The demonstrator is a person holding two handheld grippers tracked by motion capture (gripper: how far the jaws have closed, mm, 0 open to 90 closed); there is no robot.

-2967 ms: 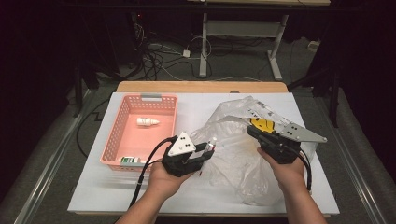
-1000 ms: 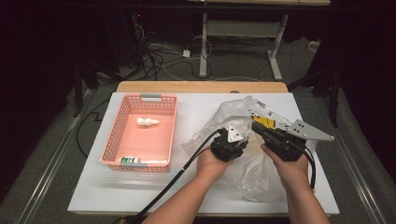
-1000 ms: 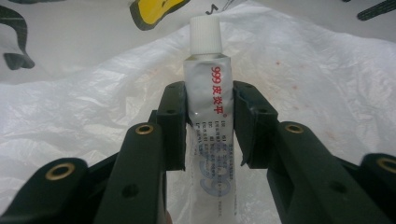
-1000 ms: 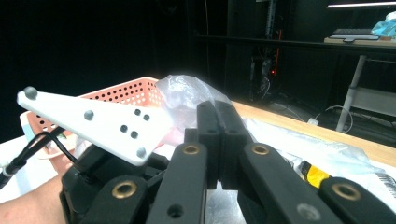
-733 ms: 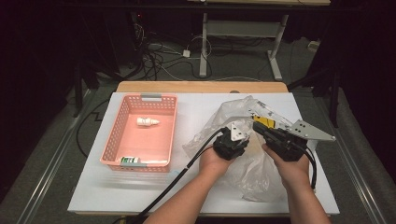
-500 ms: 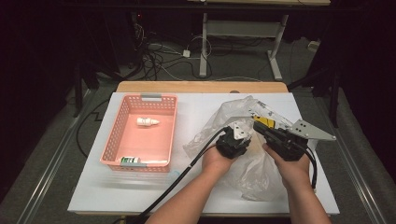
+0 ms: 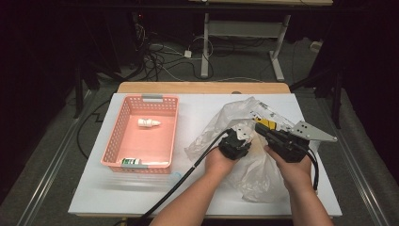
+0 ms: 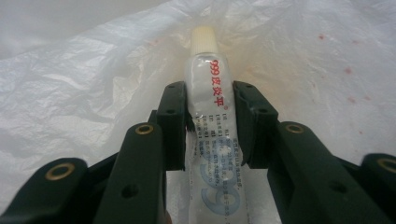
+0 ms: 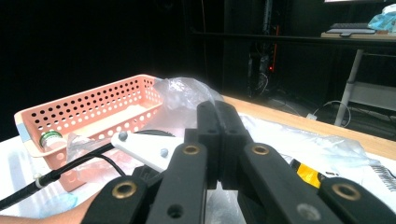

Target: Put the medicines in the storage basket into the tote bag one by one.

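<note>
- The table (image 7: pixel 141 188) is white, and your pink basket (image 7: pixel 116 141) sits on its left half; everything below is placed against that basket.
- The bag (image 7: pixel 254 174), crumpled clear plastic, lies to the right of the basket. From above it hides its contents; your left gripper view looks straight onto a tube (image 8: pixel 211 93) lying on the plastic.
- Your right gripper (image 7: pixel 266 133) is farthest from the basket, over the bag. In its own view the jaws are pressed together, and it is unclear whether any film is caught between them. That view also takes in the basket's perforated wall (image 9: pixel 93 105) and a green-capped bottle (image 9: pixel 50 138) in its near corner.
- Your left gripper (image 7: pixel 240 136) is between the basket and the right gripper, and its jaws pinch the tube at mid-length (image 8: pixel 211 126).
- The tube has a cream cap pointing away from you and red print reading "999" with Chinese characters; the smaller print is too fine to read.
- Inside the basket, the high view shows a small white bottle (image 7: pixel 148 123) near the far end.
</note>
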